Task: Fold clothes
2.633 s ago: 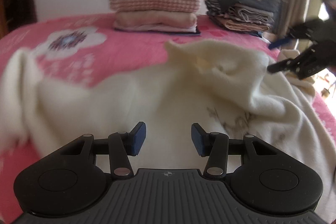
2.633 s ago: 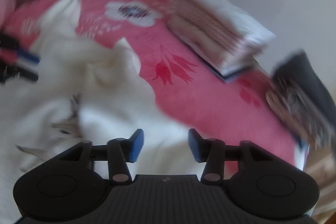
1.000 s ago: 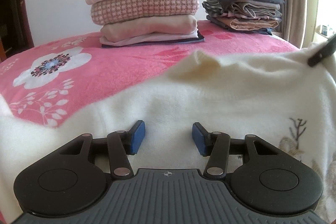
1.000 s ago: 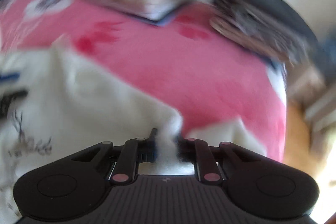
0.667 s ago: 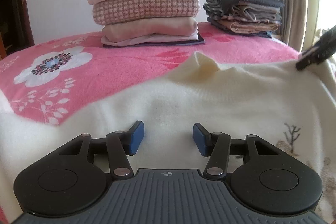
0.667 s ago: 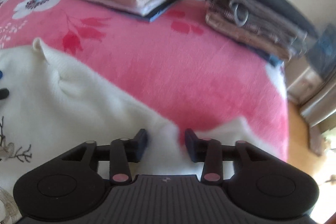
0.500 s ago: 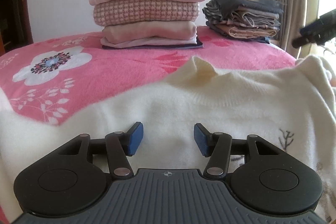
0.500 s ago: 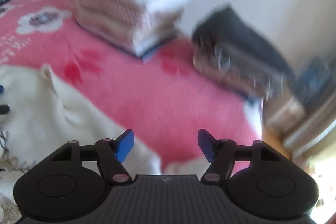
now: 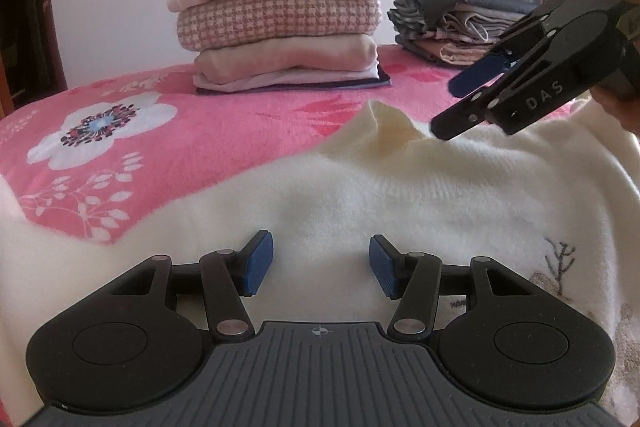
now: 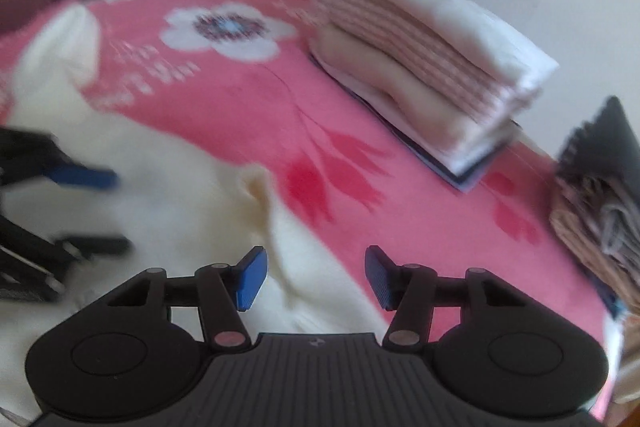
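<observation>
Since 1 second ago the right gripper (image 10: 312, 277) has let go of the cream sweater (image 9: 360, 195) and swung over its collar; its jaws, just closing a little, stand spread and empty. Left gripper (image 9: 321, 269) hovers over the sweater, jaws apart, on the pink blanket (image 9: 192, 131).

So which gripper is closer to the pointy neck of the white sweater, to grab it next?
Probably the right gripper. In the left wrist view its open fingertips hang just beside the collar of the cream sweater. The left gripper, also open, sits lower down over the sweater's body.
</observation>
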Tool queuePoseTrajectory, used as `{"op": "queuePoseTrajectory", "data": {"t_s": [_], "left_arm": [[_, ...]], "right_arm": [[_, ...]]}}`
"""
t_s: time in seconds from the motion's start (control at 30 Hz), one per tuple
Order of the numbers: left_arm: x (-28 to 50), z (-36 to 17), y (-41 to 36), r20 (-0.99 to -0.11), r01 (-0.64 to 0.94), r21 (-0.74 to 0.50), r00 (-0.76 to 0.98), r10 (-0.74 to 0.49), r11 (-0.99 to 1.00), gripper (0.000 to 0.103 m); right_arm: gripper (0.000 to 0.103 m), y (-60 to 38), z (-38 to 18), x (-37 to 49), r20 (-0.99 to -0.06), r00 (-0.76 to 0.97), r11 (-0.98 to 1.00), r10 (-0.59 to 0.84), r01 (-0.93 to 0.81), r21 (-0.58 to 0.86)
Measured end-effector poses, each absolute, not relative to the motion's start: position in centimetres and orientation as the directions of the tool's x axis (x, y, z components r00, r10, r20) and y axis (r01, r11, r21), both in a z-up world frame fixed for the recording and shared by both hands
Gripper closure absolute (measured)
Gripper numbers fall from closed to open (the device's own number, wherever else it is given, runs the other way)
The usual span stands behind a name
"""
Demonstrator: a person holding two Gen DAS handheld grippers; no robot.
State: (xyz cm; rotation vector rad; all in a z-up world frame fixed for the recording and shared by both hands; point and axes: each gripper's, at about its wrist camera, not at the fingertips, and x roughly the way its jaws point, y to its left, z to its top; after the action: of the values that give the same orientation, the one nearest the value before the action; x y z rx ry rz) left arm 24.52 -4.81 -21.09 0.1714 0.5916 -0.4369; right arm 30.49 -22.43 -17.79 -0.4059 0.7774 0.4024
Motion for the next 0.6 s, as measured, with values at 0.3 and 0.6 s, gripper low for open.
{"op": "queuePoseTrajectory", "data": {"t_s": [0.3, 0.6], "left_arm": [[24.6, -21.4, -4.9, -0.57, 0.446, 0.037, 0.745, -0.347, 0.894, 0.048], [24.7, -21.5, -5.0, -0.572, 0.444, 0.044, 0.746, -0.342, 0.895, 0.048]], "right_arm": [[0.048, -21.2, -21.1, 33.7, -0.735, 0.677, 0.8, -0.035, -0.422, -0.427], [0.034, -28.1, -16.4, 36.8, -0.739, 0.666, 0.921, 0.101, -0.344, -0.185]]}}
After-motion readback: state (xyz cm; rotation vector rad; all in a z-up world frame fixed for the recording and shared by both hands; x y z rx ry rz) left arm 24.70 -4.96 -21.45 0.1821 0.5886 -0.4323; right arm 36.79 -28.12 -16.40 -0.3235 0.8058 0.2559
